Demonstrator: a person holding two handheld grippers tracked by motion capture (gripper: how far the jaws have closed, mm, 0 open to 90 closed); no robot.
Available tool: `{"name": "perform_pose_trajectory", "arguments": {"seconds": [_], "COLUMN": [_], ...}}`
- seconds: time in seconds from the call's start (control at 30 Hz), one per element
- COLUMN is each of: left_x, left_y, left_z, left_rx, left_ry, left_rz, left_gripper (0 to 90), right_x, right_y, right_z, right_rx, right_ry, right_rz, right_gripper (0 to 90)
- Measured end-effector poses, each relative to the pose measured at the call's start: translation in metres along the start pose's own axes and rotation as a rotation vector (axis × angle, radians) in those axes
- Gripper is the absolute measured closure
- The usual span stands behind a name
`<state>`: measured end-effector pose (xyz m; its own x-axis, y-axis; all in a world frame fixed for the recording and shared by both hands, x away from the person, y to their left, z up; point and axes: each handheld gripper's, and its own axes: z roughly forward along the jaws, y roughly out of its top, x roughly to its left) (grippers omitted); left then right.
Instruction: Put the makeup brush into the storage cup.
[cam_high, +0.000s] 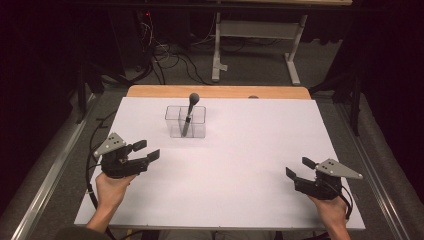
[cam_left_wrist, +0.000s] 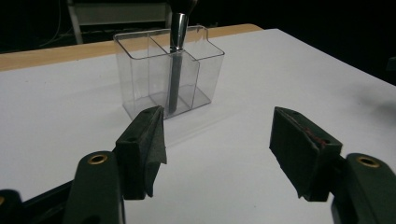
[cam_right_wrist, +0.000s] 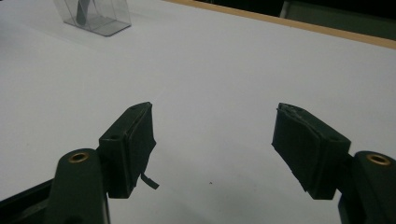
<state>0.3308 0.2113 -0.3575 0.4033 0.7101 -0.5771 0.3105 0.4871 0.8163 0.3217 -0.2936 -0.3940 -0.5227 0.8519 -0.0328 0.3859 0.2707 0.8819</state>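
Left tool (cam_left_wrist: 217, 149) empty; brush (cam_left_wrist: 176, 70) ahead, apart.

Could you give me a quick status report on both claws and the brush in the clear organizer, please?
Left claw open, empty, nearest the organizer. Right claw open, empty, farther off. Brush upright in middle compartment. White board bare between.
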Motion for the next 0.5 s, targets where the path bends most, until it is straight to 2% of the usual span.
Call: {"name": "perform_pose_trajectory", "arguments": {"seconds": [0.5], "left_x": [0.0072], "left_y": [-0.0062], "left_z": [-0.0001], "left_rx": [-0.011], "left_ry": [0.014], "left_rz": [-0.017], "left_gripper": [35.4], "right_x": [0.0001], "right_y": [0.0001], "right_z": [-0.0004], "right_rx": [-0.001], "right_ry": [0.001], "right_rz": [-0.001], "right_gripper": [31.0]}}
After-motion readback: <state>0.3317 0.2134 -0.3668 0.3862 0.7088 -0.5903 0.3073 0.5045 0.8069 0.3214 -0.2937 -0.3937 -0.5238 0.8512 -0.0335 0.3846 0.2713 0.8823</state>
